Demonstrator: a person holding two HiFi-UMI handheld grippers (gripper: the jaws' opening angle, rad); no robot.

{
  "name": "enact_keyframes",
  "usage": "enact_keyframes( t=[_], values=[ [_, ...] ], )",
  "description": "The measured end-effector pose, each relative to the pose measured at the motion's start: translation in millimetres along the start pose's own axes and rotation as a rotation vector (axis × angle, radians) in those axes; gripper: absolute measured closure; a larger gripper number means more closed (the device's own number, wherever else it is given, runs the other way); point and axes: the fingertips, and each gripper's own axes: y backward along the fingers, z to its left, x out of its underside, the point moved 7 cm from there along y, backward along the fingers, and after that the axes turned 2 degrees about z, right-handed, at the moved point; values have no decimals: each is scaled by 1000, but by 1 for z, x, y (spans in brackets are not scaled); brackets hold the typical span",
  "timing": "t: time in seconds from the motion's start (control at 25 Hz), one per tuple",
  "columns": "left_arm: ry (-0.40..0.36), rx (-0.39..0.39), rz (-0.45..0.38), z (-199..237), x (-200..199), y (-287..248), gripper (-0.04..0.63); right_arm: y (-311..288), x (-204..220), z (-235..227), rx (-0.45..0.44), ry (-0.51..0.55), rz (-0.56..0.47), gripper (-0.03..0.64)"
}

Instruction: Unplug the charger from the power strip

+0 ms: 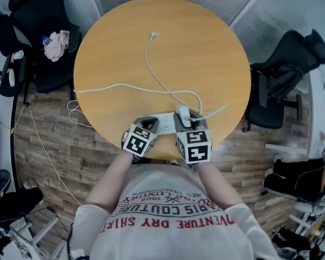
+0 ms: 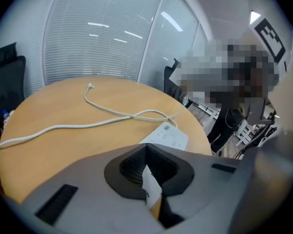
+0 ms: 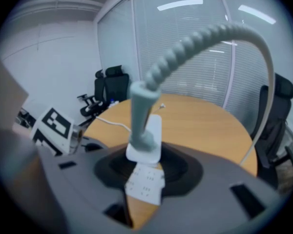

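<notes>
The person's white T-shirt (image 1: 168, 215) with red print fills the bottom of the head view, both forearms reaching up toward the near edge of the round wooden worktop (image 1: 206, 53). Each hand carries a tool topped by a cube with square markers.

The left tool (image 1: 150, 122) sits just left of centre. Its jaws stand narrow, closed on the near end of the white power strip (image 2: 167, 138), and a sliver of the strip shows in the slit between the pads. The rest of the strip lies flat on the worktop beyond the fingertips, right at the worktop's near rim.

The right tool (image 1: 187, 121) is just beside the left one. Its jaws are set fairly wide and clamp the white charger (image 3: 147, 135) by its sides. The charger seems to be lifted off the strip: in the right gripper view a stretch of the strip's socket face shows bare below it. The charger's ribbed grey-green lead (image 3: 205, 35) arcs up and off to the right of that frame.

White cables (image 1: 151, 88) cross in the middle of the worktop, and one ends in a small plug near the upper centre. Black office chairs stand at the left (image 1: 40, 47) and right (image 1: 284, 75) of the frame, with a crumpled cloth (image 1: 57, 43) on the left one.
</notes>
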Motion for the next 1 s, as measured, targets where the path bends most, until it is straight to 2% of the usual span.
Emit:
enact_keyframes(
  t=[0.16, 0.4, 0.68, 0.8, 1.0],
  values=[
    [-19, -38, -156, -7, -30, 37, 563, 23, -13, -4, -11, 22, -83, 459],
    [-60, -108, -384, -19, -82, 103, 563, 59, -38, 0, -35, 112, -278, 461],
    [-117, -197, -633, -37, -126, 175, 563, 90, -55, -3, -63, 135, -377, 462],
    [-137, -217, -714, -45, -132, 200, 562, 100, -61, -2, -86, 136, -427, 462],
    [-146, -232, -774, -51, -127, 216, 561, 111, -67, -2, -113, 159, -502, 462]
  ],
)
